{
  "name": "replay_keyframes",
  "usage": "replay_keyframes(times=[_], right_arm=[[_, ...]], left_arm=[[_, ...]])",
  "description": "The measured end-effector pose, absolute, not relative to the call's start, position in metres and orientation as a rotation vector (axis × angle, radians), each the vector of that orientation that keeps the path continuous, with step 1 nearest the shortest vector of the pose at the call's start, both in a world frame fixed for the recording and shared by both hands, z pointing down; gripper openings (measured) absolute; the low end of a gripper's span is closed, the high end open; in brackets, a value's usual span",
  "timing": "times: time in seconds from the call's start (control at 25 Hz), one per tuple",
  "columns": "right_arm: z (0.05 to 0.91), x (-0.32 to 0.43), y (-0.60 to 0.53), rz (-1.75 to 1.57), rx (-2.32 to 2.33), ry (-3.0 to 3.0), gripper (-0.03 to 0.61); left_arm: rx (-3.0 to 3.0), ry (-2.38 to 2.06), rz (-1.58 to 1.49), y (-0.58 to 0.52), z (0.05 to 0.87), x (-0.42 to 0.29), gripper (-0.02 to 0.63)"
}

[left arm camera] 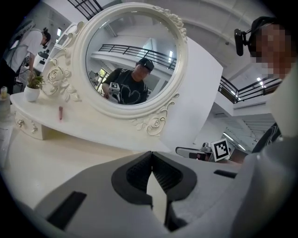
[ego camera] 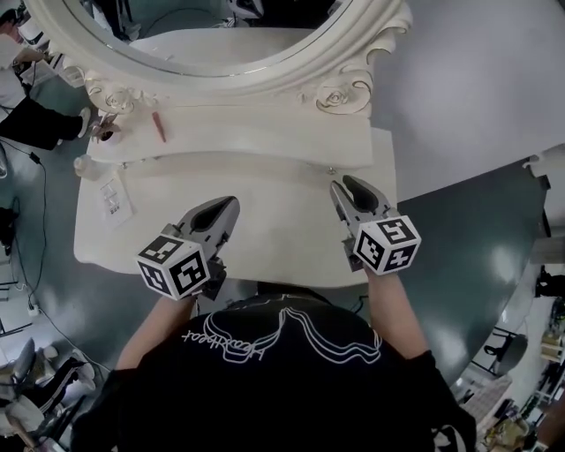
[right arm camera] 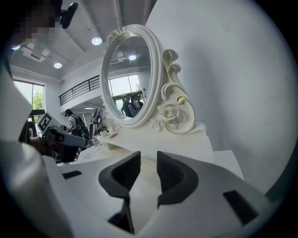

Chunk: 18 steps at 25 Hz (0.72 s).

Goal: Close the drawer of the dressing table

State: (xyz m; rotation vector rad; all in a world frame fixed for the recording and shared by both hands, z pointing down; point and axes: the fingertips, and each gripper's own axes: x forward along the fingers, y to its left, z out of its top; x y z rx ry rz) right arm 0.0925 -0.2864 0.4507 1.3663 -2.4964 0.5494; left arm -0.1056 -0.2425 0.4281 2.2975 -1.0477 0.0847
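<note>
The person's black shirt (ego camera: pixel 274 371) fills the bottom of the head view, and both forearms reach forward from it over the dressing table (ego camera: pixel 371 168).

The left hand-held gripper (ego camera: pixel 235 201) hovers above the white surface (ego camera: pixel 265 229). Its two jaws are pressed together at the tips, and nothing is between them. The right hand-held gripper (ego camera: pixel 344 184) is also above the surface, near the right side. Its jaws stand apart with a clear gap, and they are pinching nothing.

A little farther, at the left part of the surface, a paper tag (ego camera: pixel 113 196) lies flat. Just behind it stands a small clear bottle (ego camera: pixel 84 166); what is inside it cannot be told.

Behind these runs a raised shelf (ego camera: pixel 265 132). A thin red stick (ego camera: pixel 159 126) lies on it. At its left end stands a small white pot (left arm camera: pixel 31 93) with a green plant in it. The front of this shelf, under the pot, shows a small drawer front (left arm camera: pixel 25 126) with knobs, which sits flush. Whether this is the drawer of the task cannot be told.

Farthest stands the oval mirror (ego camera: pixel 221 26) in its carved white frame, upright on the shelf.
</note>
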Motion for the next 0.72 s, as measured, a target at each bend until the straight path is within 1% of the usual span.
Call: replay_keyframes(times=[0.16,0.24,0.72], right_arm=[[0.422,0.089,-0.269,0.497,1.363,-2.586,0.027],[0.413,0.085,-0.260,0.481,1.344,-2.620,0.007],[0.371,0.037,-0.196,0.476,1.096,-2.875,0.003]], left_arm=[[2.340,-1.021,0.069,-0.235,0.414,-0.098,0.005],[2.354,-1.007,0.056,-0.230,0.408,-0.095,0.005],[2.469,-0.941,0.037,-0.197,0.376,-0.085,0.005]])
